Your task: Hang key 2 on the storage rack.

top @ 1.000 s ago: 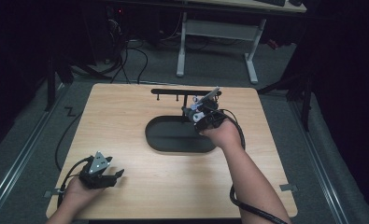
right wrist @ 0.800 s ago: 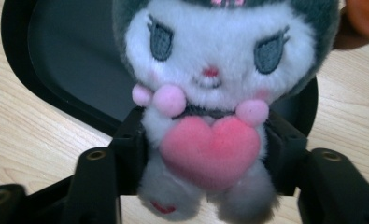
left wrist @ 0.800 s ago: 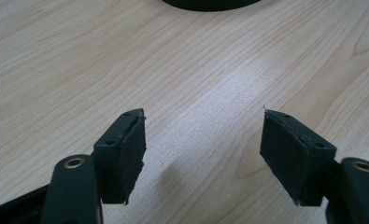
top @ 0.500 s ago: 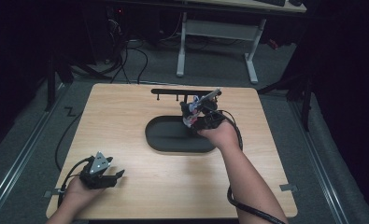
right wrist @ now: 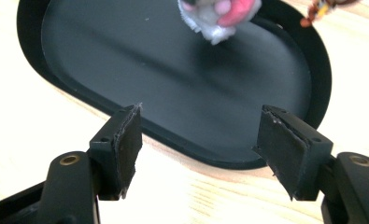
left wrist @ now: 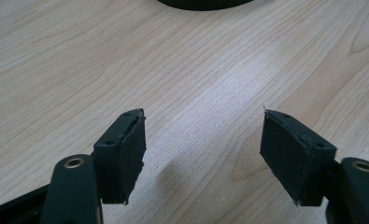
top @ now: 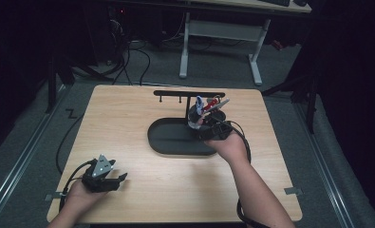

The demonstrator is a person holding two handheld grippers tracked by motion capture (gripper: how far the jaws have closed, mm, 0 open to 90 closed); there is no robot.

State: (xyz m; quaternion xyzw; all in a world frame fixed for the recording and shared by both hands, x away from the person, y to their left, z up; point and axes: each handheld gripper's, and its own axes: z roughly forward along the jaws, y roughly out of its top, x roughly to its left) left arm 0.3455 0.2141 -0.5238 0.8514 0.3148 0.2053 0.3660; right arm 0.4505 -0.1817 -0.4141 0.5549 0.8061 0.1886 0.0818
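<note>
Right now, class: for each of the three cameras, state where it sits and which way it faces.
High view: above the person's side, facing forward and down on the wooden table; both forearms, left gripper and right gripper show.
Left gripper view: rides that gripper, facing bare tabletop between open jaws.
Right gripper view: rides that gripper, facing the black oval tray and a hanging keychain toy.
Shared: all show the tray.

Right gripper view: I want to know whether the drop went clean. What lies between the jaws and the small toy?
Only bare black tray. The right gripper, its jaws having just opened with nothing between them, faces the toy across the empty tray floor.
</note>
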